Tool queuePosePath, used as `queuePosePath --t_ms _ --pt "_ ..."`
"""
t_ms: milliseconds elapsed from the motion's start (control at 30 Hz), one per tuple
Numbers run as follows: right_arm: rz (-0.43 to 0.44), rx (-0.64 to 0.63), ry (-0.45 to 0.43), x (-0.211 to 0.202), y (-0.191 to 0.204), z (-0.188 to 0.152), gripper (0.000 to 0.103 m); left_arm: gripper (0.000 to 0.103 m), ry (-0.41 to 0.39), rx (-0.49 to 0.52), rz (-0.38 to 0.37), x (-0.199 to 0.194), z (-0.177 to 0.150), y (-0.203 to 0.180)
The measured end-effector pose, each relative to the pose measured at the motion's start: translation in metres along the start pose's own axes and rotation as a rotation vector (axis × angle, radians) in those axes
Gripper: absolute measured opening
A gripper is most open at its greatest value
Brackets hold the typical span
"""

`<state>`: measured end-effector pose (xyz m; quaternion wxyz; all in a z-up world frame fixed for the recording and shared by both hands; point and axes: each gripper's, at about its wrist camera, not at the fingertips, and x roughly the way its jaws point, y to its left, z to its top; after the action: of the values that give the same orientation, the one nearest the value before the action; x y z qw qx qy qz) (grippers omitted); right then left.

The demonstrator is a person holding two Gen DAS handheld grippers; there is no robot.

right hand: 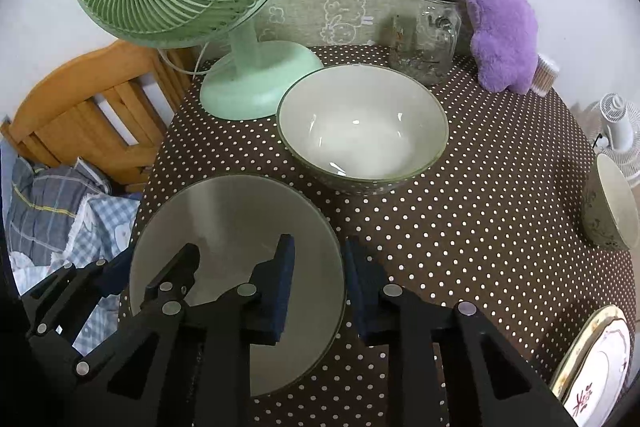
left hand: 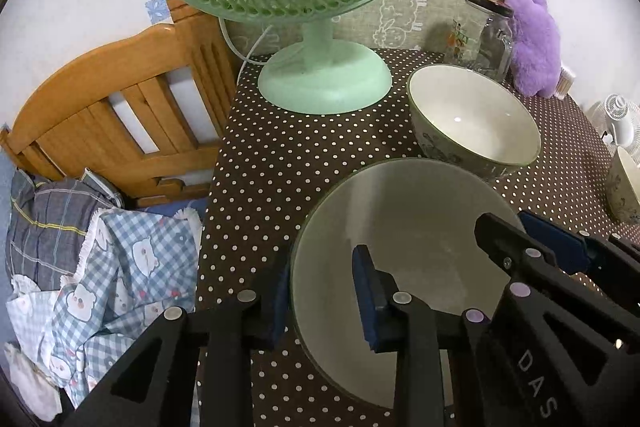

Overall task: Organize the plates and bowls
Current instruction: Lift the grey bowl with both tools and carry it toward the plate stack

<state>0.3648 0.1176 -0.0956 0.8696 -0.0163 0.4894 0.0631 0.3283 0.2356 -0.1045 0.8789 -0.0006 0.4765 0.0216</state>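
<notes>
Item: near bowl (right hand: 236,267), at table's (right hand: 460,227) left edge; our left gripper (left hand: 324,291) and right gripper (right hand: 320,287) each straddle opposite rims, jaws spread, not clamped; we judge a two-sided lift toward far bowl (right hand: 362,131) for nesting.

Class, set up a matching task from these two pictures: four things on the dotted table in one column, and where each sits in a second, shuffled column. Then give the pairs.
Things
1. green fan
2. purple plush toy
3. flowered plate
4. large bowl

Places
A. near right edge of the table
B. far left corner
C. middle of the table, beside the fan's base
D. far right, next to the glass jar

Pairs: 1-B, 2-D, 3-A, 4-C
</notes>
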Motion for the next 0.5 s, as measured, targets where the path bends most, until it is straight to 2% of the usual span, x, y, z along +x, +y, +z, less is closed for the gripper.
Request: queuePosePath --t_ms 267,500 --pt "-0.011 0.015 0.026 -0.012 -0.009 -0.011 0.029 0.028 0.021 -0.003 -0.017 -0.012 -0.012 -0.009" --pt "-0.032 0.039 0.068 -0.033 -0.030 -0.039 0.029 0.028 0.053 0.001 -0.045 -0.029 -0.036 -0.030"
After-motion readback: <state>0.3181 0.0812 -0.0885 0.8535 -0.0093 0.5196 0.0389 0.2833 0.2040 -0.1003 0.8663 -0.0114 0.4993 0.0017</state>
